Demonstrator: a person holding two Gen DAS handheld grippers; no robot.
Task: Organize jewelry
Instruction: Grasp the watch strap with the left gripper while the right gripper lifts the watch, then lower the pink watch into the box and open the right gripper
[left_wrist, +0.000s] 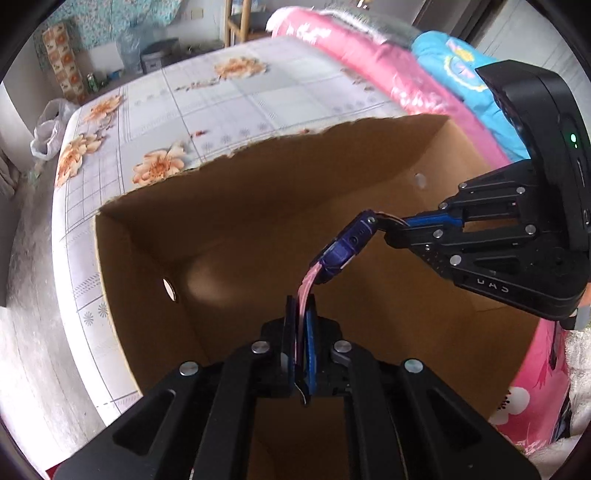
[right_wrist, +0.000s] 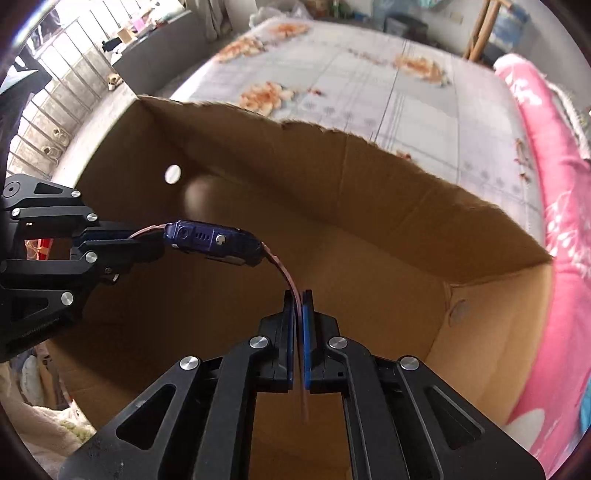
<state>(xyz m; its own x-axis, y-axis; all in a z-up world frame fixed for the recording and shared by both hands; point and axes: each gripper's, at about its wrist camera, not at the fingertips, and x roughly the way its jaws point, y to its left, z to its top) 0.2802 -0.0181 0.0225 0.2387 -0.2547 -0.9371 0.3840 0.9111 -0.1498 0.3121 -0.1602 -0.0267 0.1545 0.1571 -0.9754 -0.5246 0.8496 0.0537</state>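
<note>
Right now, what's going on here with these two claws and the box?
A person is holding a watch stretched between two handheld claws above an open cardboard box that sits on a bed with a floral sheet. The left claw is shut on one pink strap, and the right claw is shut on the other, so the purple watch body hangs between them. The watch is over the box's opening, not yet set down. The part of the box floor that shows looks bare.

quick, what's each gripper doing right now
Left gripper: closed on one pink strap of the purple wristwatch.
Right gripper: closed on the watch's other strap.
</note>
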